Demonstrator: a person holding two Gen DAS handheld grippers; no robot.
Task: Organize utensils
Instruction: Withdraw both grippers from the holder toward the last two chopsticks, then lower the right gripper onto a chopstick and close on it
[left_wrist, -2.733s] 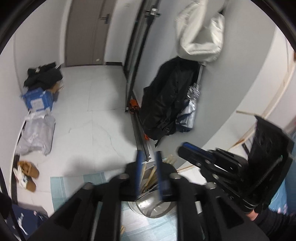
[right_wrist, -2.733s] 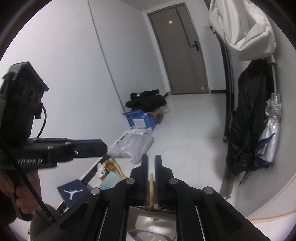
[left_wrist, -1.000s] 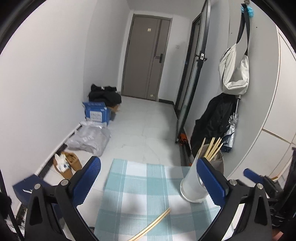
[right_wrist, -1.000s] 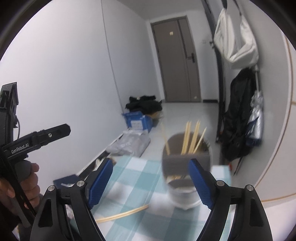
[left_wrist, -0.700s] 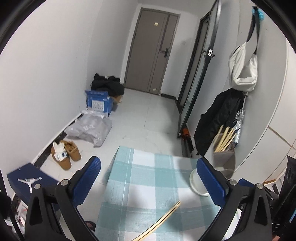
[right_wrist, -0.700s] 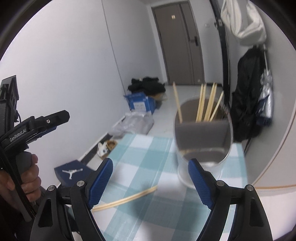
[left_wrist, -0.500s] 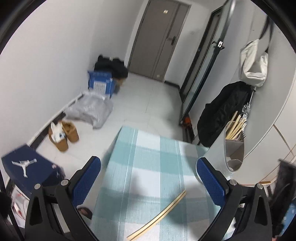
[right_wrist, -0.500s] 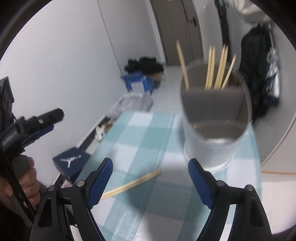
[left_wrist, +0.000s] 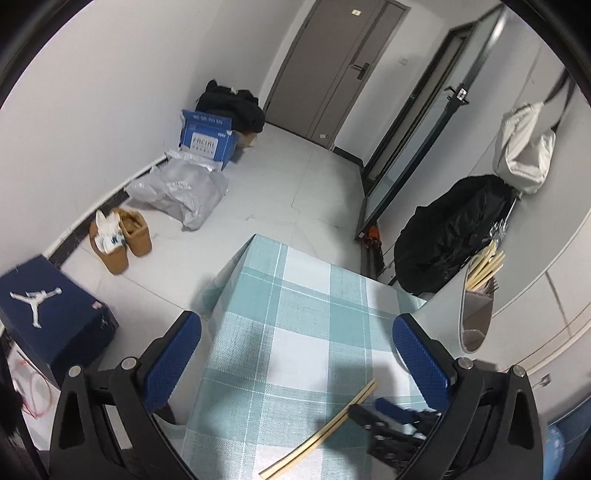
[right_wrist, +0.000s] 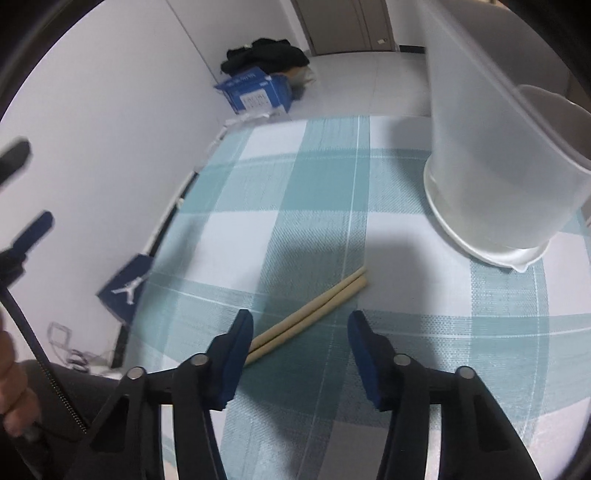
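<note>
Chopsticks (right_wrist: 312, 310) lie side by side on the table (right_wrist: 280, 206), a pair of pale sticks touching each other on a cloth with blue-green and white squares. The right gripper (right_wrist: 301, 326) points down at them, and its blue jaws are closing, one on each side of the sticks. The jaws do not press on the sticks, and the left one hides their near end. A white cup (right_wrist: 495, 177) stands on the cloth, up and to the right of the sticks, a little apart from them. In the left wrist view the same cup (left_wrist: 476, 314) has more sticks standing in it, at the right edge of the table. The left gripper (left_wrist: 295, 343) hangs over the cloth with its blue jaws wide apart and nothing between them. Low in that view the chopsticks (left_wrist: 321, 432) lie slanted, and the tip of the right gripper (left_wrist: 373, 415) is just beside them. On the floor past the table there are brown shoes (left_wrist: 122, 240), a dark blue box (left_wrist: 51, 306), a grey bag (left_wrist: 181, 188) and another blue box (left_wrist: 208, 138). A black coat (left_wrist: 450, 236) hangs by the wall on the right.
</note>
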